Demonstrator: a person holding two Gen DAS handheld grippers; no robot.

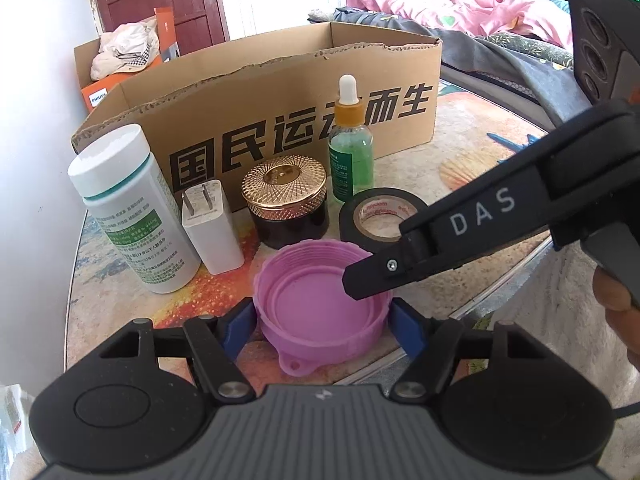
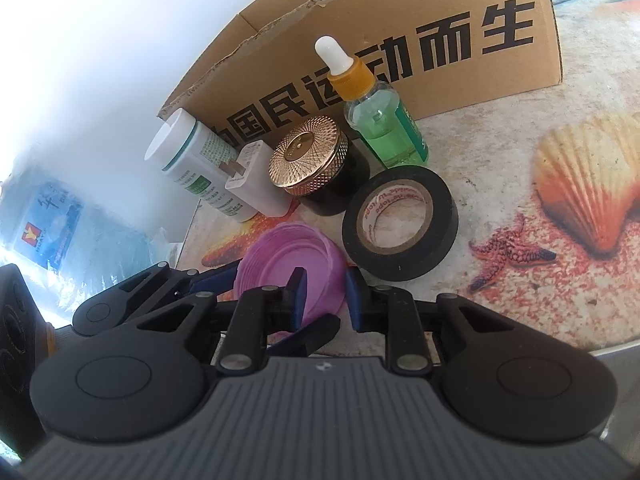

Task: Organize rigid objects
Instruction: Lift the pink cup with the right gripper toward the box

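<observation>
A purple plastic lid point(image 1: 320, 304) lies open side up near the table's front edge. My left gripper point(image 1: 322, 324) has its blue pads against both sides of the lid. My right gripper point(image 2: 324, 292) straddles the lid's point(image 2: 288, 256) right wall, one pad inside and one outside; its finger point(image 1: 380, 276) reaches in from the right in the left wrist view. Behind stand a white bottle point(image 1: 132, 208), a white charger point(image 1: 212, 228), a gold-lidded dark jar point(image 1: 288, 204), a green dropper bottle point(image 1: 352, 148) and a black tape roll point(image 1: 376, 216).
An open cardboard box point(image 1: 280, 92) with black characters stands behind the row. The table point(image 1: 472, 168) has a seashell-print cover and its front edge is close to the lid. A bed with pink bedding point(image 1: 460, 8) lies beyond on the right.
</observation>
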